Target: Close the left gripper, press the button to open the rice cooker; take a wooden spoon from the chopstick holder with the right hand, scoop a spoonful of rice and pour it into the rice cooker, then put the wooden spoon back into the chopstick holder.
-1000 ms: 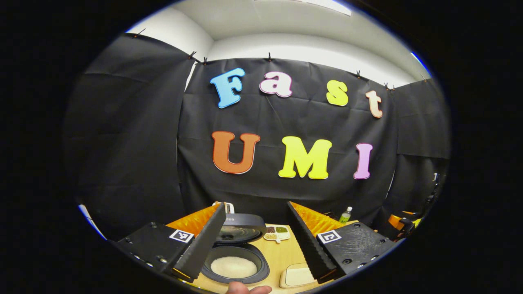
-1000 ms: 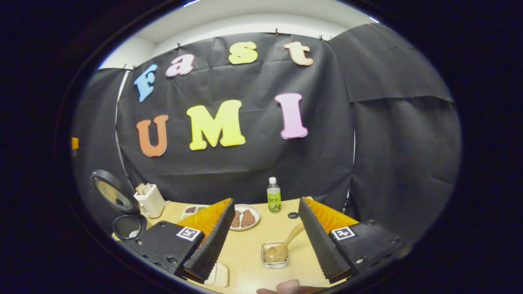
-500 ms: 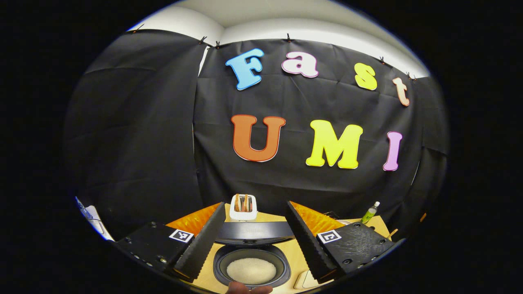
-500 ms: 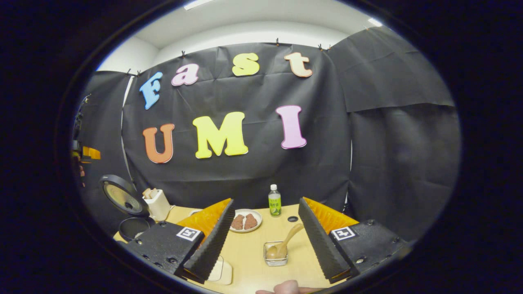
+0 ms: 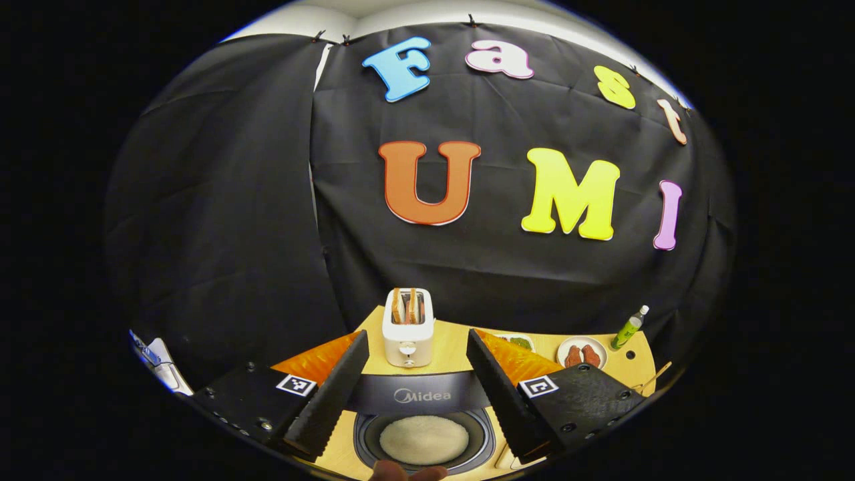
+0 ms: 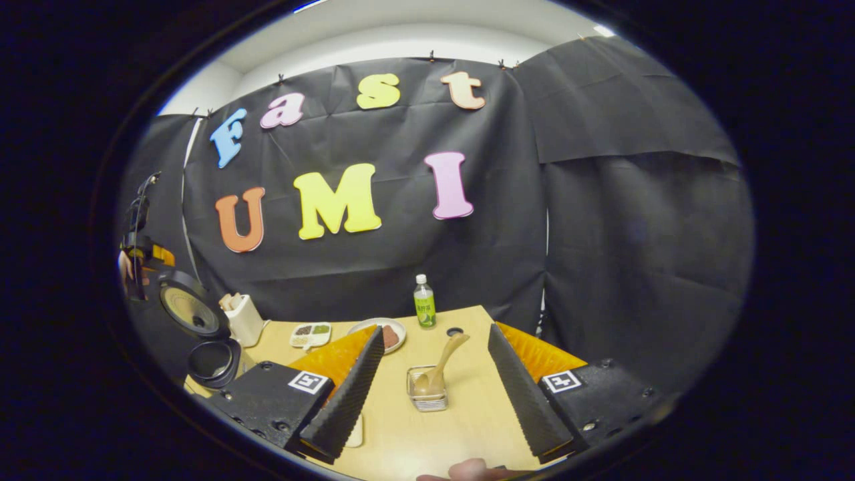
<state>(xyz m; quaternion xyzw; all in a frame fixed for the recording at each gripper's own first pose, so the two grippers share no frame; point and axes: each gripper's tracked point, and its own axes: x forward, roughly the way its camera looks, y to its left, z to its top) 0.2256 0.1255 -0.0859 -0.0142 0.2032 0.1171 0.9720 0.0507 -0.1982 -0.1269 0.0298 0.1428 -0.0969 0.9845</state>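
Light wooden table (image 6: 461, 427) carries everything. Seen in the right gripper view: open rice cooker (image 6: 212, 361) at the far-left edge, white toaster (image 6: 242, 319) just behind it, divided dish (image 6: 310, 335), plate (image 6: 395, 332) of brown food, green bottle (image 6: 423, 310) near the back edge, small dark disc (image 6: 455, 331), and a clear holder (image 6: 427, 397) with a wooden spoon (image 6: 441, 367) leaning in it, mid-table. A pale board (image 6: 355, 433) is partly hidden at the near side.

Toaster (image 5: 408, 327) behind open rice cooker (image 5: 425, 437); wooden spoon (image 6: 441, 364) in holder (image 6: 427, 397).
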